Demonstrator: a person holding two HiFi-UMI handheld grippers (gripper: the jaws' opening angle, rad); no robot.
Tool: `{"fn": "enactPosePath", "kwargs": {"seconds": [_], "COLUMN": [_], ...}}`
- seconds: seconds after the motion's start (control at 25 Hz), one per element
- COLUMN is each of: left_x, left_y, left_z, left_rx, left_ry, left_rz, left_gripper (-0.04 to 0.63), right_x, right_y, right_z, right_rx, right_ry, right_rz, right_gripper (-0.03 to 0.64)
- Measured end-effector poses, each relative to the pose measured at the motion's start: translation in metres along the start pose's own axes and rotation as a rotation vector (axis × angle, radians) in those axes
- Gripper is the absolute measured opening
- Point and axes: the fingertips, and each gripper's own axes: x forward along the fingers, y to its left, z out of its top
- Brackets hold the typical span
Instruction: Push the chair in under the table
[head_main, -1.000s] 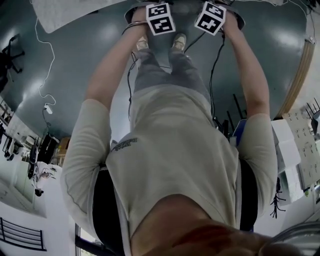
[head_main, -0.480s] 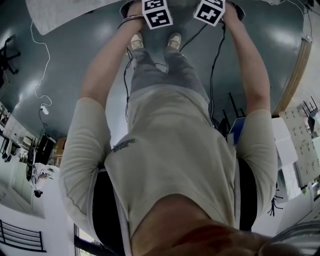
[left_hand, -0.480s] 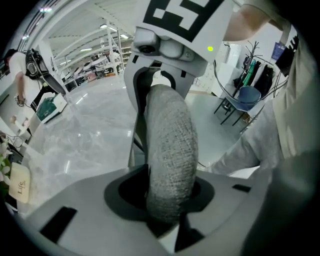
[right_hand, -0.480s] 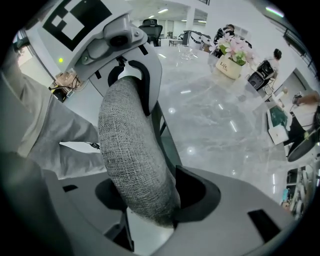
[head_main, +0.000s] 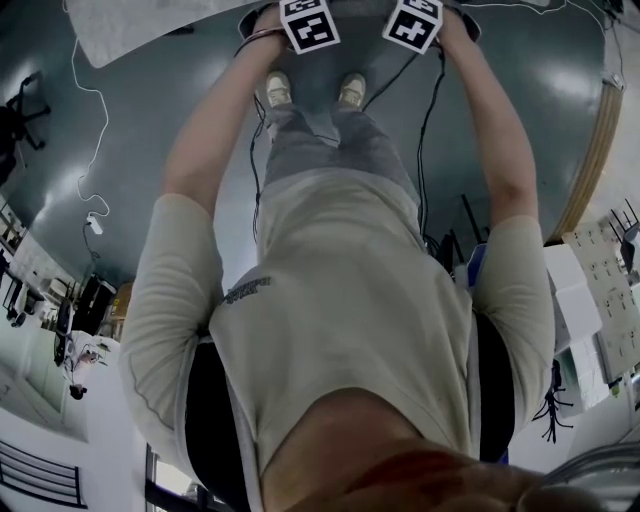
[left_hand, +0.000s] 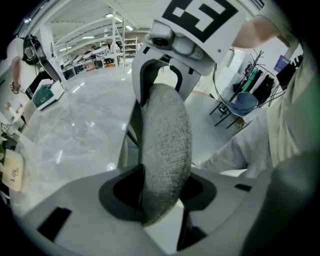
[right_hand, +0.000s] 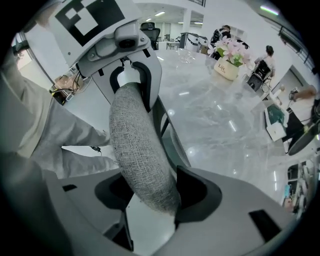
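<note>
From the left gripper view, I see the left tool (left_hand: 161, 192) astride the grey fabric chair back (left_hand: 165, 135). Its jaws stand about half apart and have just been opening, with both pads lying against the fabric. The marble counter (left_hand: 65, 125) spreads to the left, just beyond the chair back, and a blue seat (left_hand: 245, 102) stands far off to the right.

The right tool (right_hand: 150, 195) straddles the same chair back further along. Its jaws are wider and have also just been opening, again with the fabric touching both pads. Only this view shows the flower pot (right_hand: 226, 67) on the counter and a person (right_hand: 270, 52) beyond it.

The head view gives me neither the jaws nor the counter. The wearer's torso (head_main: 350, 300) fills the middle, and both arms reach up to the marker cubes at the top edge, which cover the tools. Between the arms I see two shoes (head_main: 278, 88) on the dark floor (head_main: 150, 120), with a white cable (head_main: 85, 130) trailing at left.

Compared with a second ago, the cubes sit nearer the top edge and both shoes show clear below them.
</note>
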Motion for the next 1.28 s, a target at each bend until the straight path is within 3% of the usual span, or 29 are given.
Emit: {"fn": "enactPosePath", "kwargs": {"seconds": [0.2, 0.4, 0.48, 0.64, 0.84, 0.96, 1.12, 1.28], "left_x": [-0.026, -0.057, -0.079, -0.120, -0.196, -0.249, -0.318, -0.388], "left_y": [-0.008, -0.014, -0.008, 0.002, 0.026, 0.033, 0.032, 0.025], "left_z": [-0.007, -0.009, -0.002, -0.007, 0.007, 0.022, 0.043, 0.059], "left_rx": [-0.063, -0.165, -0.186, -0.212, -0.249, -0.263, -0.191, -0.166], "left_ry": [-0.025, -0.130, -0.193, -0.231, -0.425, -0.547, -0.660, -0.779], "left_rz": [0.016, 0.025, 0.046, 0.088, 0.260, 0.332, 0.431, 0.535], "left_gripper": [0.166, 0.160, 0.137, 0.127, 0.087, 0.087, 0.087, 0.080], "right_x": [-0.025, -0.065, -0.084, -0.119, -0.183, -0.234, -0.298, -0.363], "right_y": [0.007, 0.004, 0.001, -0.005, -0.015, -0.023, -0.027, -0.018], "right_z": [0.005, 0.009, 0.010, 0.018, 0.040, 0.055, 0.080, 0.108], "right_rx": [0.043, 0.156, 0.183, 0.242, 0.441, 0.493, 0.528, 0.534], "right_ry": [-0.045, -0.124, -0.153, -0.198, -0.376, -0.481, -0.625, -0.773], "right_rz": [-0.024, -0.064, -0.103, -0.204, -0.326, -0.444, -0.560, -0.650], "right_gripper": [0.245, 0.224, 0.221, 0.205, 0.083, 0.074, 0.069, 0.063]}}
